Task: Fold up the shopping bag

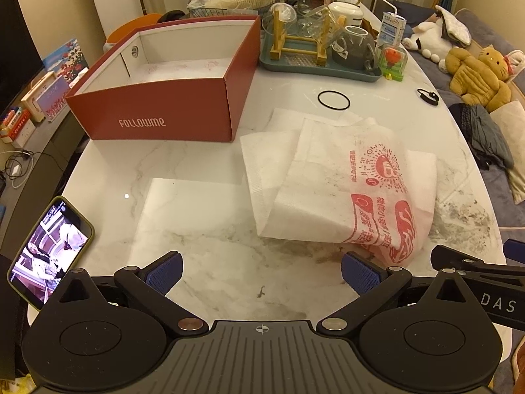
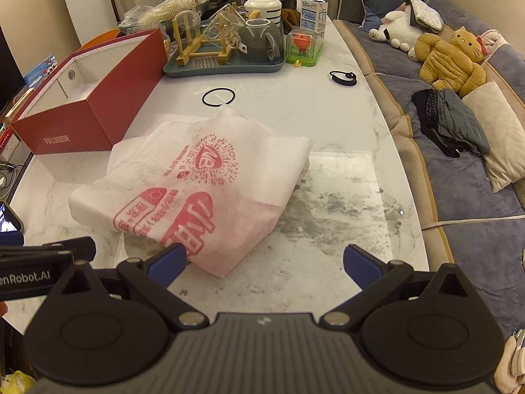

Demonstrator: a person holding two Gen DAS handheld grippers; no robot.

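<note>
Marble table under everything, sofa along its right side, strewn with plush toys and bundled clothes. On the table's far left, open red box, empty but for white lining. Behind it, teal tray crowded with glassware on a wooden rack.

Mid-table, right of the box: white bag with red print, partly folded and rumpled, printed panel uppermost, one layer doubled over another, near corner lifted a little off the marble. Beyond it, thin black ring flat on the table.

Left gripper low over bare marble near the table's front edge, fingers spread wide, nothing between them, right blue pad just beside the bag's near corner. Right gripper likewise spread wide; left pad at the bag's near edge, contact or mere overlap impossible to tell, right pad clear of it.

Phone propped at the front left, screen lit.
</note>
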